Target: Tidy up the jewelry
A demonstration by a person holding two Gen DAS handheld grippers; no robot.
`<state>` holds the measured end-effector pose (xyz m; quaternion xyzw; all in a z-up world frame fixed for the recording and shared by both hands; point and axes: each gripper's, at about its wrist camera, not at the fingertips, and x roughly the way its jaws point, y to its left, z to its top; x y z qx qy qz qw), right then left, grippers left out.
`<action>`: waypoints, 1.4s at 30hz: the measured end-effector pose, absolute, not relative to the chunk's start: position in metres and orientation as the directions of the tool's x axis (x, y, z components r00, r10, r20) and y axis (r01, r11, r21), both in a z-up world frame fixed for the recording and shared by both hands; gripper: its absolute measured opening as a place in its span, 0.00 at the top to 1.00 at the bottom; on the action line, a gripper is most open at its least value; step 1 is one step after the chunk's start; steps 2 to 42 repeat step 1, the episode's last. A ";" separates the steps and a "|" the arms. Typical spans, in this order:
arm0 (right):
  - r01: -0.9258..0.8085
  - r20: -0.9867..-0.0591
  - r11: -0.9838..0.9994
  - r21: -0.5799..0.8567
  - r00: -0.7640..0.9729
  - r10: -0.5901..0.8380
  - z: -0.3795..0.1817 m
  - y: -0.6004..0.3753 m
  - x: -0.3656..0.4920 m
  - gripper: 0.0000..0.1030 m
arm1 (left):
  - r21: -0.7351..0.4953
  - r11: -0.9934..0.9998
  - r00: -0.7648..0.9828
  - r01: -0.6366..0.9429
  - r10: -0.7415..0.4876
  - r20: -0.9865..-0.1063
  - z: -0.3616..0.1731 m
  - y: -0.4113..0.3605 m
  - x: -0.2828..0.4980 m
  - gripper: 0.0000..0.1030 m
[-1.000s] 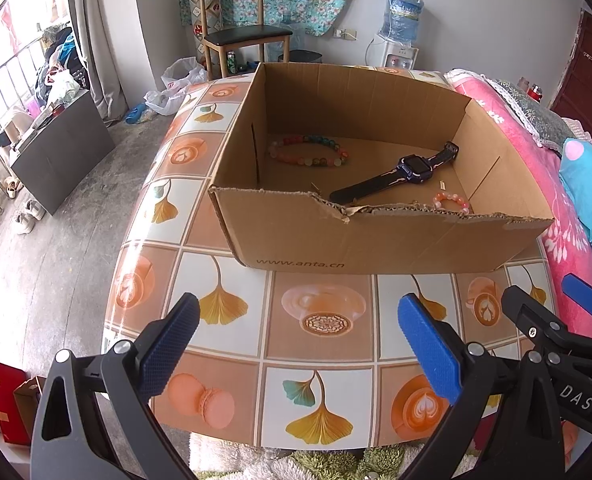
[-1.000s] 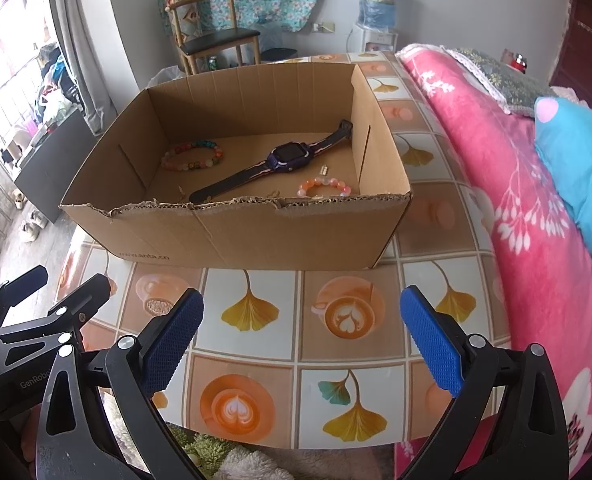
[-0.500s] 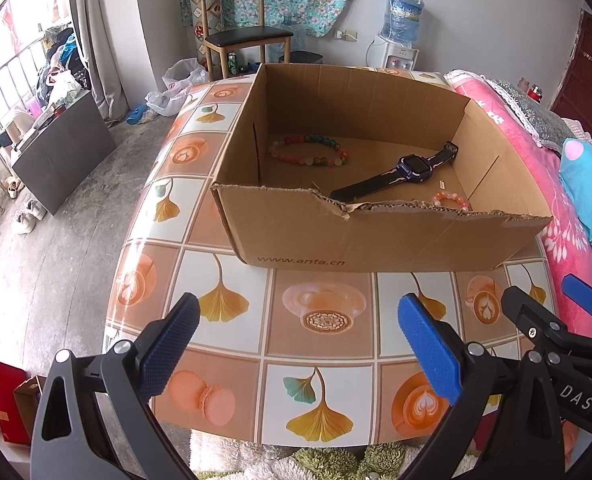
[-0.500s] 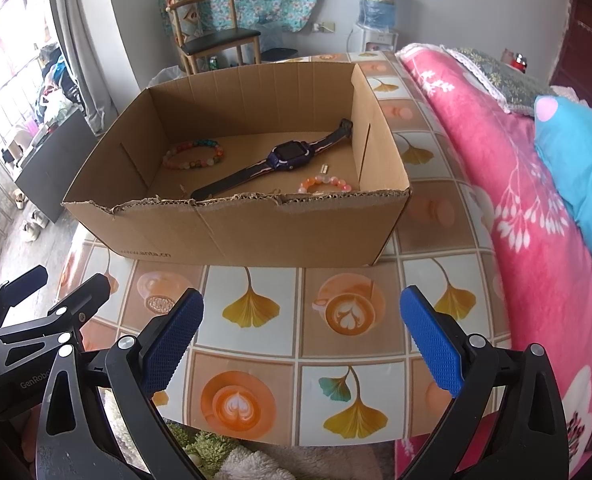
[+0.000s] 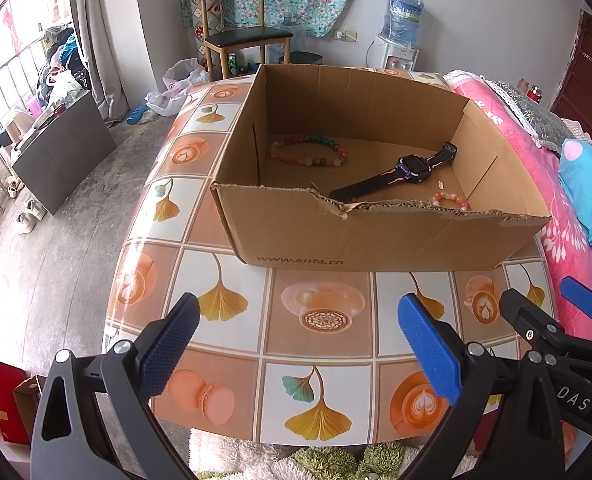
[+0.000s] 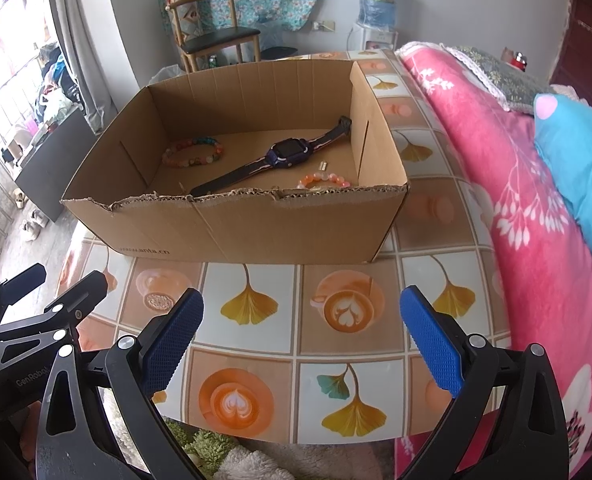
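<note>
Hovering wide apart and empty, the left tool (image 5: 296, 338) and right tool (image 6: 301, 334) sit almost where they were a second ago, the cardboard box (image 5: 375, 236) ahead on the counter (image 5: 319, 344). Inside lie a smartwatch (image 6: 286, 154), multicoloured bead bracelet (image 5: 307, 150) and pink bracelet (image 6: 321, 180). Only the right view shows a tiny charm (image 6: 323, 166).

One box (image 5: 375, 236) stands on one table (image 5: 319, 344). Inside lie two bead bracelets, a large one (image 5: 307, 151) and a small pink one (image 5: 449, 201), one watch (image 5: 413, 168), and one tiny pale piece (image 6: 323, 166), perhaps a clasp. Two grippers show: left (image 5: 297, 342), right (image 6: 301, 338).
</note>
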<state>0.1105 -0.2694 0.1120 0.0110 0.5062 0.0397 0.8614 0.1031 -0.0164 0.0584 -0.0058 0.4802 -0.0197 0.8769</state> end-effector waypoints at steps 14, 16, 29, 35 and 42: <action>-0.058 -0.871 0.996 0.060 0.484 0.081 0.112 -0.270 0.110 0.08 | -0.029 0.999 0.538 0.029 -0.040 -0.842 0.059 -0.017 0.103 0.05; -0.058 -0.871 0.996 0.060 0.484 0.081 0.112 -0.270 0.110 0.08 | -0.029 0.999 0.538 0.029 -0.040 -0.842 0.059 -0.017 0.103 0.05; -0.058 -0.871 0.996 0.060 0.484 0.081 0.112 -0.270 0.110 0.08 | -0.029 0.999 0.538 0.029 -0.040 -0.842 0.059 -0.017 0.103 0.05; -0.058 -0.871 0.996 0.060 0.484 0.081 0.112 -0.270 0.110 0.08 | -0.029 0.999 0.538 0.029 -0.040 -0.842 0.059 -0.017 0.103 0.05; -0.058 -0.871 0.996 0.060 0.484 0.081 0.112 -0.270 0.110 0.08 | -0.029 0.999 0.538 0.029 -0.040 -0.842 0.059 -0.017 0.103 0.05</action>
